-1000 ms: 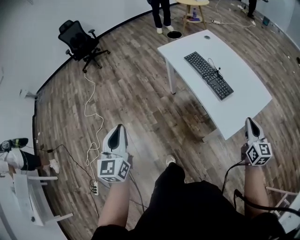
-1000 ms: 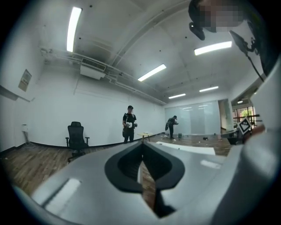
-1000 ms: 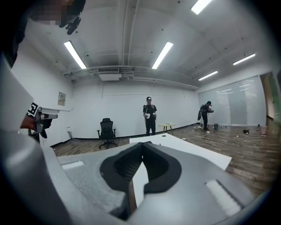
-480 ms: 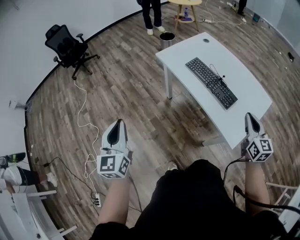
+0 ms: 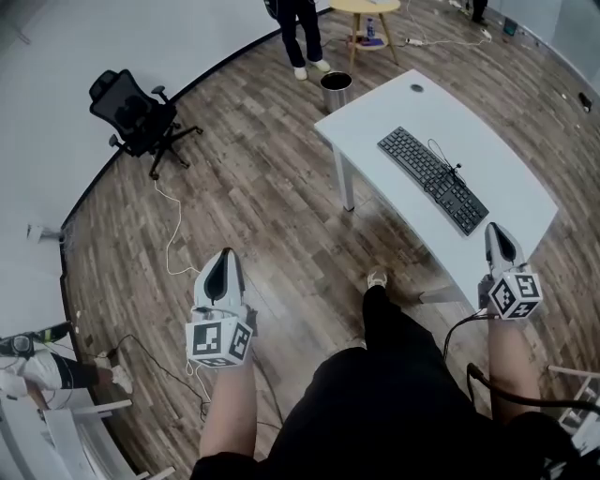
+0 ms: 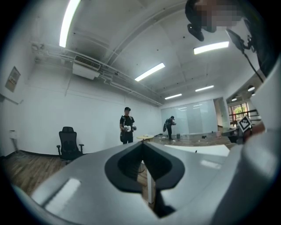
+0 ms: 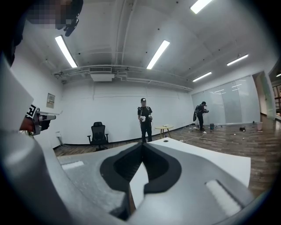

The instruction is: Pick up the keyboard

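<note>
A black keyboard (image 5: 433, 178) with a thin black cable lies slantwise on the white table (image 5: 375, 117) in the head view. My left gripper (image 5: 224, 257) is shut and empty, held over the wooden floor well left of the table. My right gripper (image 5: 497, 232) is shut too, empty, at the table's near right edge, a short way from the keyboard's near end. In the left gripper view the left gripper (image 6: 141, 143) shows its jaws closed together. The right gripper (image 7: 142, 143) looks along closed jaws over the white table (image 7: 210, 161); the keyboard is hidden there.
A black office chair (image 5: 136, 112) stands by the wall at upper left. A person (image 5: 298, 33), a metal bin (image 5: 335, 91) and a small round wooden table (image 5: 366, 9) are beyond the white table. White cables (image 5: 173, 234) trail over the floor. A second person (image 7: 200, 115) stands farther off.
The person has walked toward the table: both grippers have advanced, the table and keyboard sit nearer, and the right gripper now reaches the table's edge. Both jaws stay shut.
</note>
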